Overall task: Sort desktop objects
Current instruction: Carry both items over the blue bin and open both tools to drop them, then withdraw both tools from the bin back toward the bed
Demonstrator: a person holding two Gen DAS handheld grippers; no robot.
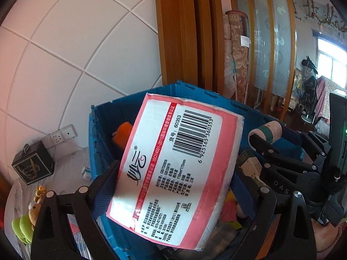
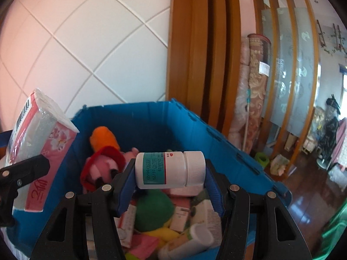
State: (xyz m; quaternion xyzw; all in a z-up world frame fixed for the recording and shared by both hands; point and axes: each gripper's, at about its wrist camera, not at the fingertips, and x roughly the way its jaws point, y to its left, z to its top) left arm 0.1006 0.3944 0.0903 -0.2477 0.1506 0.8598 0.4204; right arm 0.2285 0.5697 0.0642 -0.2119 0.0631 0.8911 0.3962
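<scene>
My left gripper (image 1: 173,184) is shut on a pink-and-white tissue pack (image 1: 173,169) with a barcode, held above the blue crate (image 1: 134,101). The pack also shows in the right wrist view (image 2: 41,143) at the left. My right gripper (image 2: 170,184) is shut on a white pill bottle (image 2: 171,170) with a teal label, held sideways over the blue crate (image 2: 227,149). The bottle and the right gripper also show in the left wrist view (image 1: 266,132). The crate holds plush toys (image 2: 102,162), small boxes and tubes.
A dark gift box (image 1: 32,164), wall sockets (image 1: 60,136) and small plush figures (image 1: 32,212) are on the table left of the crate. A tiled wall stands behind. A wooden door frame (image 2: 206,54) and rolled carpets (image 2: 253,86) are at the right.
</scene>
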